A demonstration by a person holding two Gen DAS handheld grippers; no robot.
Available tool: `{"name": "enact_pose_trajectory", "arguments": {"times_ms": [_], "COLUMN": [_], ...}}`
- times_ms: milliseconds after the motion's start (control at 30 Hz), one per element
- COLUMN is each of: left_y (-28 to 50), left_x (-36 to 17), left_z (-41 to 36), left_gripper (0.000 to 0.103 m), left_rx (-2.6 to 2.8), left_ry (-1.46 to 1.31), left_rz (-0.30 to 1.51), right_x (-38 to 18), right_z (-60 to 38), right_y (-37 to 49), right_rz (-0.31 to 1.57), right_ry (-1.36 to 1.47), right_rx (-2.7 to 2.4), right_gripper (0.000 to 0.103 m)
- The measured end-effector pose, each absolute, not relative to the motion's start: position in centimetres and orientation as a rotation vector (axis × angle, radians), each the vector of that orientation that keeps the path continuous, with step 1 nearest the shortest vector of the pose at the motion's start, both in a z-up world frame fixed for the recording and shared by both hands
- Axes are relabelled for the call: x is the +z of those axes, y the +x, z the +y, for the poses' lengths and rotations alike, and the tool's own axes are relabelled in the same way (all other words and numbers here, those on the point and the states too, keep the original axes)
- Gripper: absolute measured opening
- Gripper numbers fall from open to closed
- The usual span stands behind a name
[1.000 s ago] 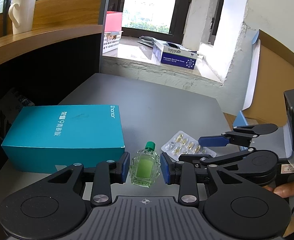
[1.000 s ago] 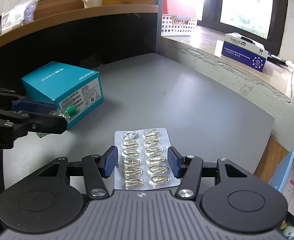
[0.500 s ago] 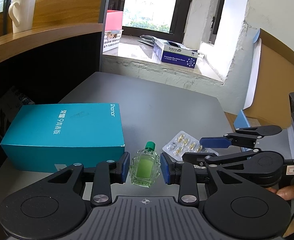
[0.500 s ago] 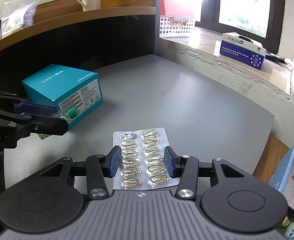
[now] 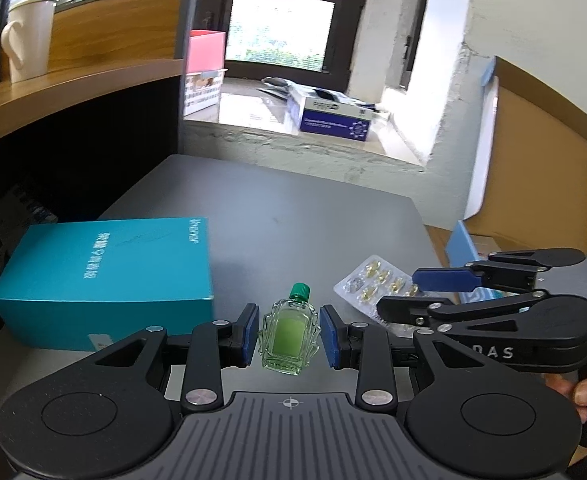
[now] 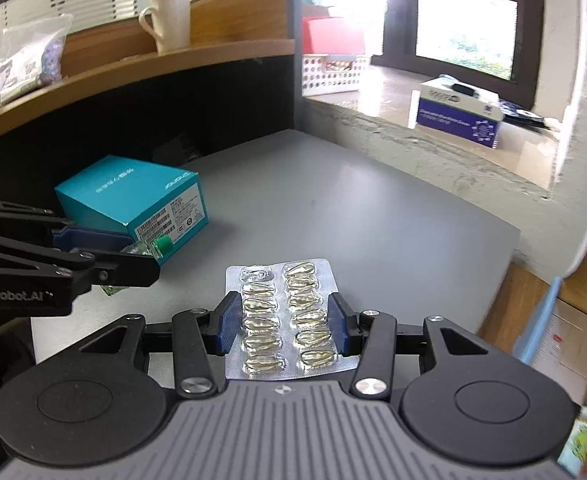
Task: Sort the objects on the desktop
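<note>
Green bottle (image 5: 289,330) sits between the left tool's (image 5: 289,336) blue pads, not quite pinched yet. Right tool (image 6: 283,324) grips the blister pack (image 6: 281,320) by its thin edges. Slick glass could squirt out; the foil could buckle onto the desk (image 6: 373,220).

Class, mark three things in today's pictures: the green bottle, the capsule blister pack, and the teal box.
green bottle (image 5: 289,334), left wrist view, on its green-filled body.
capsule blister pack (image 6: 280,314), right wrist view, on the foil between the capsule rows.
teal box (image 5: 105,260), left wrist view, on its top face.
</note>
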State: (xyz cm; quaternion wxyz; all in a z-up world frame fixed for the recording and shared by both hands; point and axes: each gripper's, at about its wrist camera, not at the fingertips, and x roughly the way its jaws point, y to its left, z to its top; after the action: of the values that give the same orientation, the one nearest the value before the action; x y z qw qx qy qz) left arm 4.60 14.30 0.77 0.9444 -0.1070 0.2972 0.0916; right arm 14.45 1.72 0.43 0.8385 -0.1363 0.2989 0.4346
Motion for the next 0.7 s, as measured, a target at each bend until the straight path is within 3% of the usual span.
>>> {"name": "enact_pose_trajectory", "arguments": {"times_ms": [700], "left_y": [7.7], "left_x": [1.8], "left_z": [5.8], "left_gripper": [0.036], "left_rx": [-0.007], "left_ry": [-0.182], "left_rz": [0.618], "right_x": [2.9], "right_z": [-12.2], "right_y": [12.8], "right_rz": [0.622], "right_ry": [-0.137], "right_rx": [0.623], "right_gripper": [0.053]}}
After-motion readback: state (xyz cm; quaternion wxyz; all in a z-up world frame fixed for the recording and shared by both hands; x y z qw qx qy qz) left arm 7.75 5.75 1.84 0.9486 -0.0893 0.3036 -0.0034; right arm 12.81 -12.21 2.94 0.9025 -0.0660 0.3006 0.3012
